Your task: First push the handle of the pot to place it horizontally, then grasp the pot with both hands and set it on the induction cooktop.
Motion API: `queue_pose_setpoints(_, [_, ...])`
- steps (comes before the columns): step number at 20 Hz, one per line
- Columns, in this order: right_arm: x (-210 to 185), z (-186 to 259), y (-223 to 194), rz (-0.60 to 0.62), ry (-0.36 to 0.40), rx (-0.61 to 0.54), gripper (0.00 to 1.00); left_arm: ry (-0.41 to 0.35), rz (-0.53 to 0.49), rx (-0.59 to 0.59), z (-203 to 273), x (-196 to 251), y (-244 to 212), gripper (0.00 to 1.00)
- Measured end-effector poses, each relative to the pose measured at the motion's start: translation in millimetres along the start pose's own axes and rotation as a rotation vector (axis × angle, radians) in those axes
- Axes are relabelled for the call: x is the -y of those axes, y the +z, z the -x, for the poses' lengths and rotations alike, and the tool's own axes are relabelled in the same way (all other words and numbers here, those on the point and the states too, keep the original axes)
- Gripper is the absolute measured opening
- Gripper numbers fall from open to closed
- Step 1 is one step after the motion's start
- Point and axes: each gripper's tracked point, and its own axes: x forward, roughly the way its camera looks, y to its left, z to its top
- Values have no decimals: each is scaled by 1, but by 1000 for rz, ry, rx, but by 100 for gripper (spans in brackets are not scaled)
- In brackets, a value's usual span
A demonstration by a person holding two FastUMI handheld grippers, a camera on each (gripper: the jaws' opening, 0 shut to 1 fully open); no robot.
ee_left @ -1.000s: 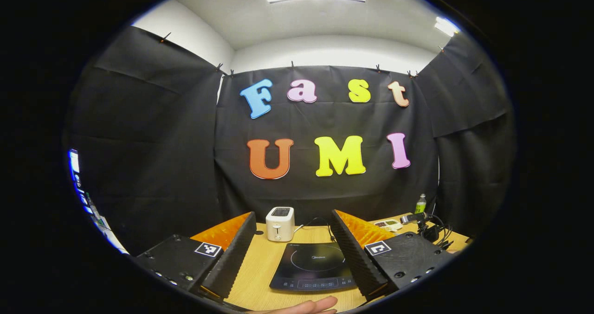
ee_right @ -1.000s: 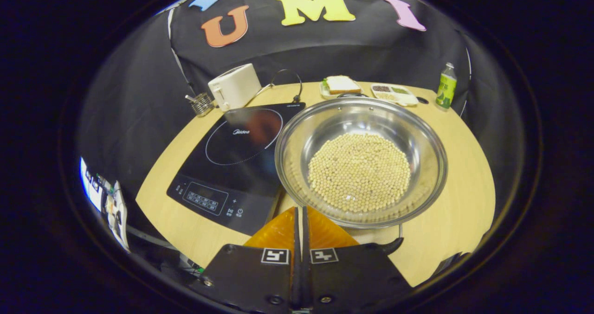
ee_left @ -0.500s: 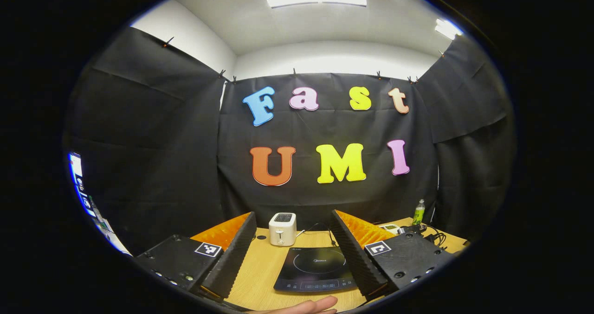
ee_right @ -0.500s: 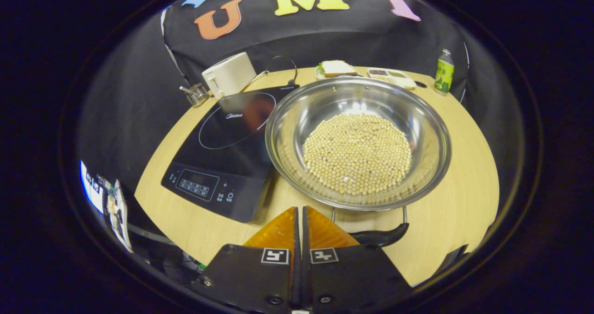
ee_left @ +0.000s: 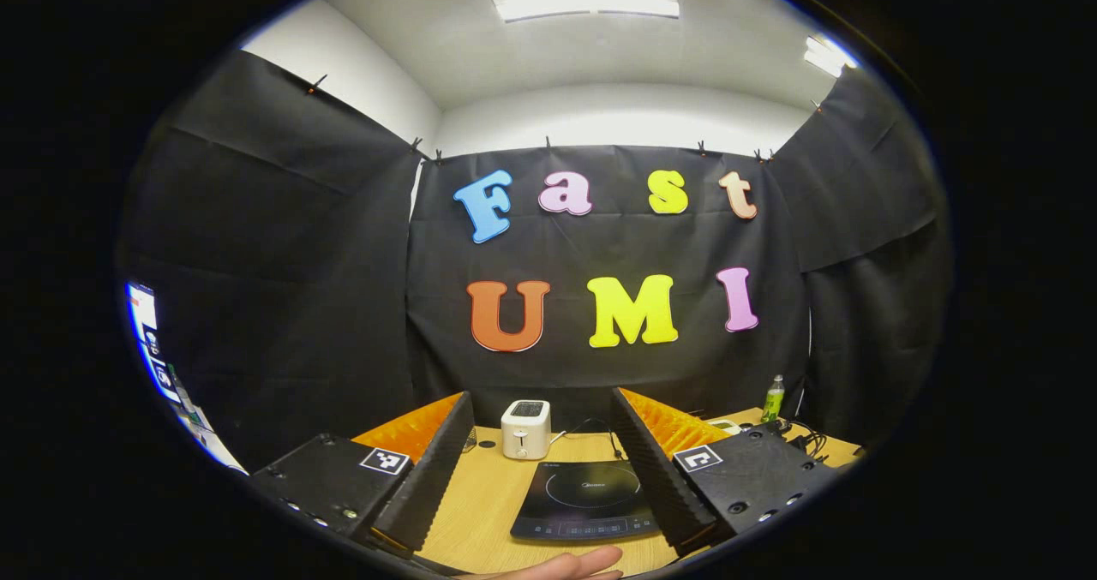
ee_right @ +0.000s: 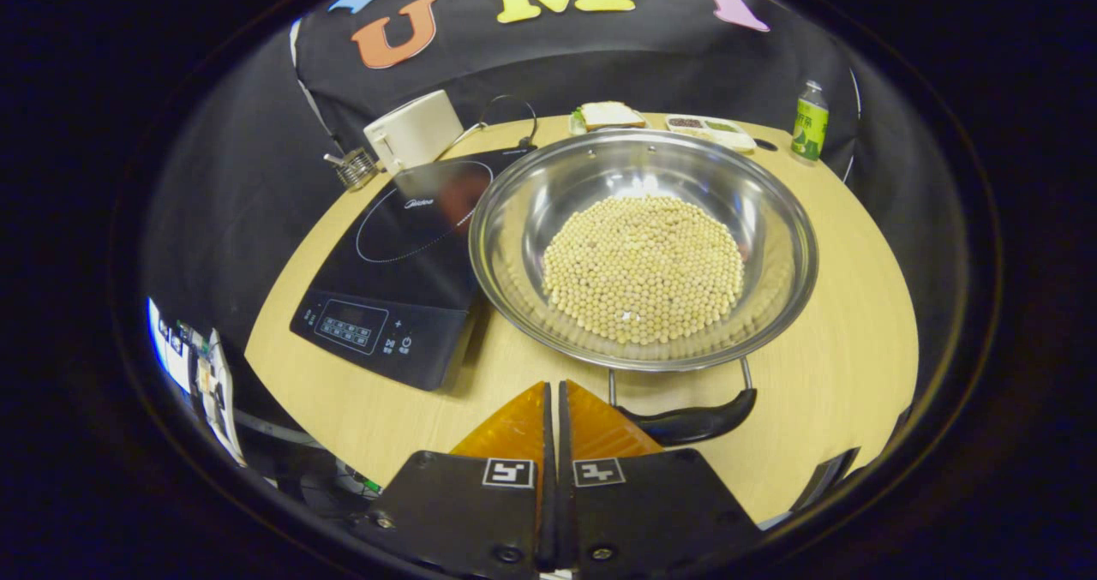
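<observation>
Wooden worktop (ee_right: 840,374), black-curtained booth. Pot (ee_right: 643,246) of beans sits beside the induction cooktop (ee_right: 403,254), rim overlapping its edge. Handle (ee_right: 694,421) now shows fuller as right tongs (ee_right: 553,400), clenched and empty, back off. Left tongs (ee_left: 540,443) released, aloft; push looks imminent.

silver pot (ee_right: 776,246), black cooktop (ee_right: 403,263), white toaster (ee_right: 416,130)

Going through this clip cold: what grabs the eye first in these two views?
In the right gripper view, the big steel pot heaped with pale beans dominates the middle of the wooden table, its dark handle toward the camera, just beyond the right tongs, which are shut and empty. Left of it lies the black induction cooktop, with a white toaster behind. In the left gripper view, the left tongs gape open above the table.
</observation>
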Motion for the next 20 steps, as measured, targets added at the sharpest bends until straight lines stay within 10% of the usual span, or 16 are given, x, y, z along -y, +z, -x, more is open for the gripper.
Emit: queue_pose_setpoints(20, [72, 10, 6, 83, -62, 34, 4, -33, 30, 0, -9, 22, -5, 96])
